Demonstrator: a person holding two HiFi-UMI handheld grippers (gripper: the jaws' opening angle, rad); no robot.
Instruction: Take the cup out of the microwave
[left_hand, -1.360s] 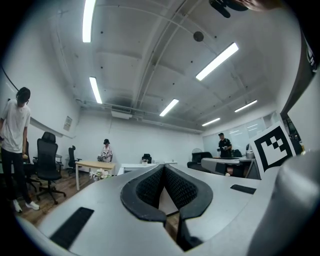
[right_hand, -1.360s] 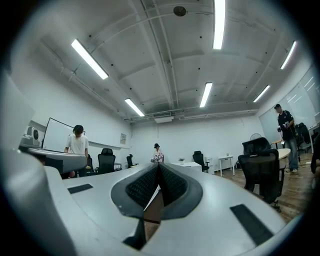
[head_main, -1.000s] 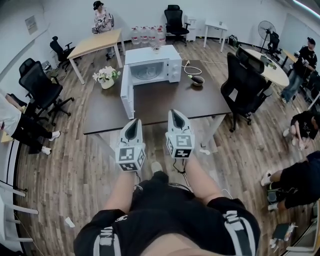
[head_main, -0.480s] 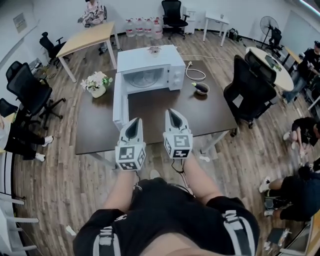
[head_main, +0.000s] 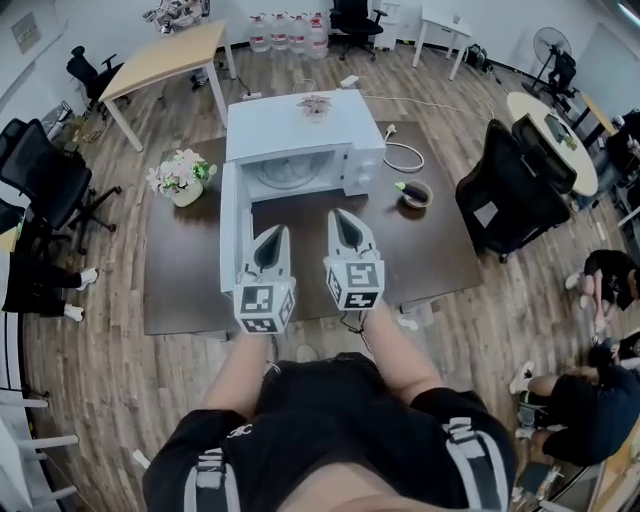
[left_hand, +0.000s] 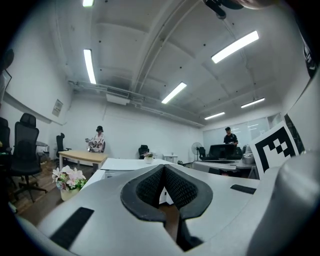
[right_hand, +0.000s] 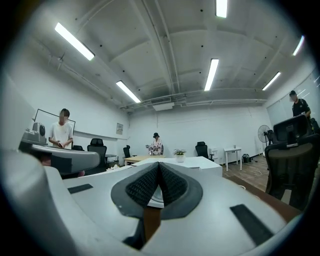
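Approach is the step in hand, by my reckoning: both grippers hang just in front of the microwave (head_main: 305, 125), short of its open mouth, and neither holds anything. The left gripper (head_main: 276, 236) has its jaws pressed together on nothing, and the right gripper (head_main: 341, 220) is the same, tips closed to a point.

The cup ought to be inside the microwave, but I cannot make it out. Only the pale round turntable (head_main: 287, 172) shows in the cavity. The door (head_main: 229, 235) stands swung out at the microwave's left, a flat white slab.

Next, I judge, one pair of jaws must spread, reach level into the cavity clear of that door, and close on the cup's wall.

The microwave is boxy, white and smooth, on a dark matt brown table (head_main: 420, 250). A small potted plant (head_main: 316, 104) sits on its roof, a flower pot (head_main: 180, 178) to its left, a dark round bowl (head_main: 414, 193) and a looped white cable (head_main: 403, 157) to its right. The grippers are smooth grey shells with black ribbed pads (left_hand: 150, 187).
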